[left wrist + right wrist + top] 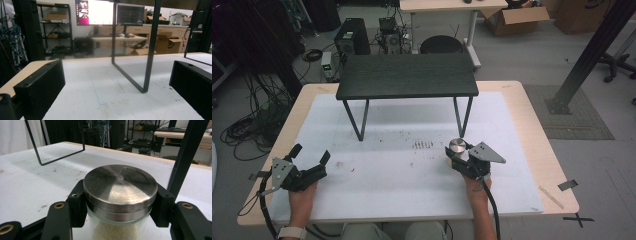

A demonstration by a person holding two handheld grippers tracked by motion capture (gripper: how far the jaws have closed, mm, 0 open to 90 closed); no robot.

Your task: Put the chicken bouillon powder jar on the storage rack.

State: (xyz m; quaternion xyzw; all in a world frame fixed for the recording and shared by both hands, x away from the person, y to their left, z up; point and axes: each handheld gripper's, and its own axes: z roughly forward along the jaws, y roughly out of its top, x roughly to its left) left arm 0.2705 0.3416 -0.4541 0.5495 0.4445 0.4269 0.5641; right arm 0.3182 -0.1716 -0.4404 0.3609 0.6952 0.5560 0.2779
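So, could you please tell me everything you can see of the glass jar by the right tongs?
The glass jar is a small round shaker with clear walls and a brushed-metal lid; a wedge-shaped flap and a central rivet show on the lid's flat top. Fine white grains fill it as far as can be seen. It stands upright on the white table mat, beside the small black table's near right leg. The right tongs are shut on it, black pads pressing either side just under the lid.

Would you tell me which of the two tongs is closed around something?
The right tongs grip the steel-lidded glass jar; the left tongs stand open over bare table.
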